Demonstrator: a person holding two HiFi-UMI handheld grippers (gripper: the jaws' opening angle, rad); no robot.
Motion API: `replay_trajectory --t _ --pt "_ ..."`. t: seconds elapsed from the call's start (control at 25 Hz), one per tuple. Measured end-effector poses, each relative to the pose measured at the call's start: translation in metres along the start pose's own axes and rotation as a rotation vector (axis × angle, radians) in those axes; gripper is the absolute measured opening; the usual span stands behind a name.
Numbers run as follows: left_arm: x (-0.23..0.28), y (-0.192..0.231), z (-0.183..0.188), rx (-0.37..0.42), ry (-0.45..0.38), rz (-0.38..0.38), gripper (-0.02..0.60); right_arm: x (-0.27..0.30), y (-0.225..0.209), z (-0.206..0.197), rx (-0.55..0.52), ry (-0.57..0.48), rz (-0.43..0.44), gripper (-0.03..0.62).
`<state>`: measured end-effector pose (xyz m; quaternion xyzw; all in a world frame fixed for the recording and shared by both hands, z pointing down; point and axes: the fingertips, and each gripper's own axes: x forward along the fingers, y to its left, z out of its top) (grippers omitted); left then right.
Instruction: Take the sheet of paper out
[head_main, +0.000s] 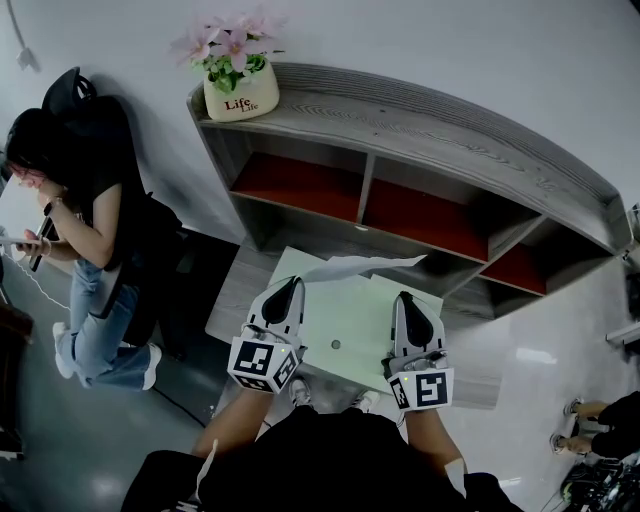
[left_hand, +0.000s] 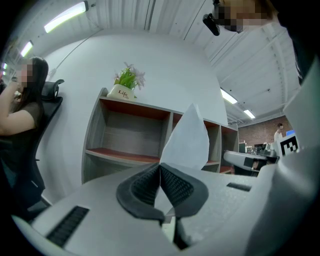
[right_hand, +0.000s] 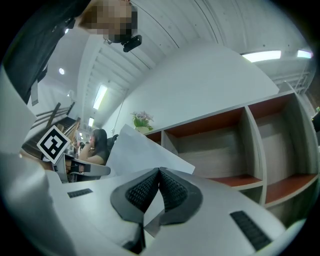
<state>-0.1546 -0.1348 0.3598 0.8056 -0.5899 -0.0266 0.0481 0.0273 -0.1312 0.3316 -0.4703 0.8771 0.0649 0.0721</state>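
Observation:
I hold a pale green folder (head_main: 345, 320) with a snap button flat in front of me in the head view. A white sheet of paper (head_main: 360, 266) sticks out along its far edge, curling upward. My left gripper (head_main: 287, 287) is at the folder's far left corner, shut on the white sheet (left_hand: 187, 140), which rises from between the closed pads. My right gripper (head_main: 408, 300) is at the far right side and is shut on a flat pale sheet (right_hand: 135, 150) that looks like the folder. Both pairs of pads (left_hand: 175, 187) (right_hand: 172, 192) meet with the thin edge pinched between them.
A grey shelf unit (head_main: 400, 215) with red-floored compartments stands right beyond the folder. A cream flower pot (head_main: 240, 95) sits on its top left corner. A seated person (head_main: 90, 230) with a phone is at the far left. Someone's feet (head_main: 585, 425) show at the right edge.

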Motion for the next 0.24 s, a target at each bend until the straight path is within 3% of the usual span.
replay_trajectory --t 0.24 --pt "0.0019 0.0008 -0.0003 0.004 -0.001 0.006 0.006 0.0028 0.0001 -0.0009 0.006 -0.003 0.004 0.023"
